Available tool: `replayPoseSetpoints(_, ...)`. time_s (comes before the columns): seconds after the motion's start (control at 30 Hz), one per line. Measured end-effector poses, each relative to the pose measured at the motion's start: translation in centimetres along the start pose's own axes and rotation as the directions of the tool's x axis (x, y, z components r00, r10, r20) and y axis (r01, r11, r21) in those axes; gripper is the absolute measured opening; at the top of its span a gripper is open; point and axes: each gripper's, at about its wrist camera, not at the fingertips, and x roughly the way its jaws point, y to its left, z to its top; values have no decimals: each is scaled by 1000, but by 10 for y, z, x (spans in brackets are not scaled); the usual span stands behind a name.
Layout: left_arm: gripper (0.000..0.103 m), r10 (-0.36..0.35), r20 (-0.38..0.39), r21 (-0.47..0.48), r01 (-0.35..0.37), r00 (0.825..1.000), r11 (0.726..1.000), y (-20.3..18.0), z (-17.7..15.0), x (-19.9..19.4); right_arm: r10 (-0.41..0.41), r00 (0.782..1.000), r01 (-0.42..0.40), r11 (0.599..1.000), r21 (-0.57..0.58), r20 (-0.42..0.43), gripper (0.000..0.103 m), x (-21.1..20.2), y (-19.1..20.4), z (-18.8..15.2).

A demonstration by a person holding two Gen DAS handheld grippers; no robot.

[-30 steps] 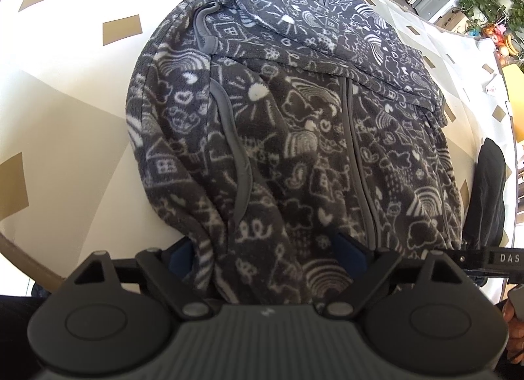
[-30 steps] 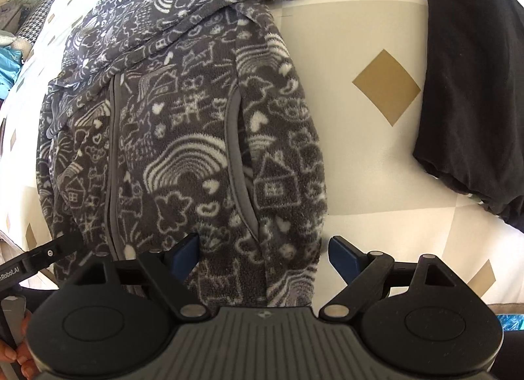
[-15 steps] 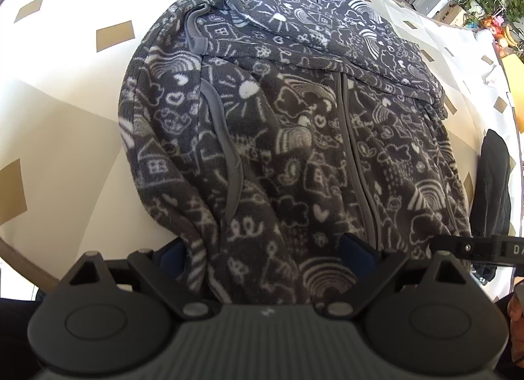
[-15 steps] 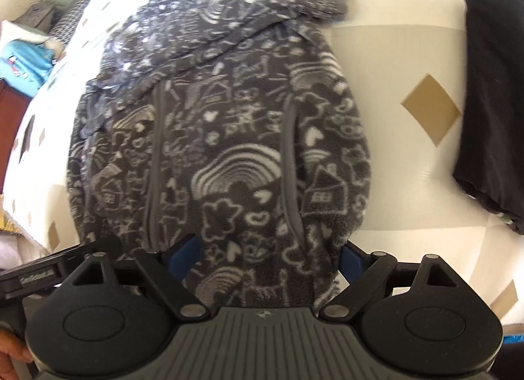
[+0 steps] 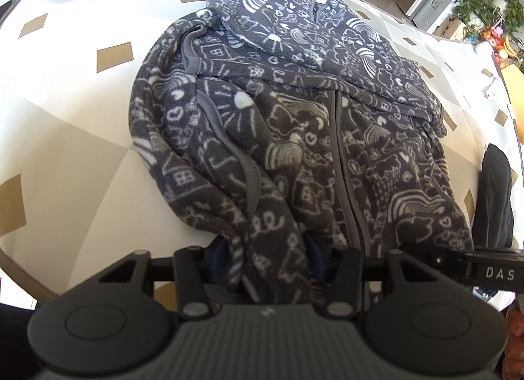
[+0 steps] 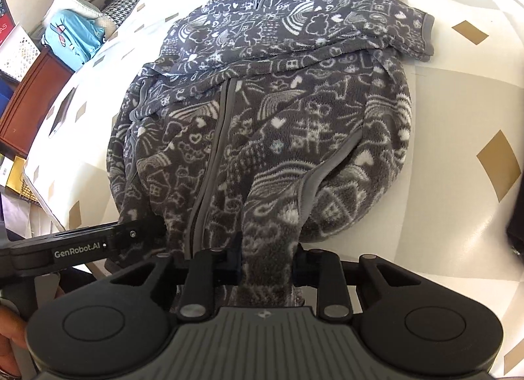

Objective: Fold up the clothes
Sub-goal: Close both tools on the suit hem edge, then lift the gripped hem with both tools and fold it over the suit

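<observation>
Both jaws are closing on your dark grey doodle-print fleece jacket (image 5: 294, 137): left gripper (image 5: 267, 255) and right gripper (image 6: 267, 258) are pinching its near hem, its zipper axis running away across the white diamond-patterned desk (image 5: 65, 124).

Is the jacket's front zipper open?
No, in the right wrist view the jacket has its zipper running closed down the front, the two halves meeting along it.

Bare tablecloth (image 5: 75, 137) left of jacket (image 5: 294, 137)
</observation>
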Motion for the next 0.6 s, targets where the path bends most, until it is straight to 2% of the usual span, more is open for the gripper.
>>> replayPoseSetpoints(0.07, 33, 5, 9, -22, -5, 1000, 1000, 3, 1, -2, 13, 1000, -12, 1000, -17, 19, 23, -4, 2, -1)
replayPoseSetpoints(0.13, 31, 18, 23, -28, -17, 1000, 999, 3, 2, -5, 42, 998, -41, 999, -28, 45, 23, -9, 4, -1)
replayPoseSetpoints(0.33, 29, 7, 90, -53, -2, 996, 999, 1, 9, -24, 123, 986, -120, 992, -32, 114, 22, -23, 5, -1)
replayPoseSetpoints(0.6, 29, -54, 123, -68, 62, 991, 996, -7, 24, -42, 201, 955, -200, 979, -27, 219, 22, -48, 8, 7)
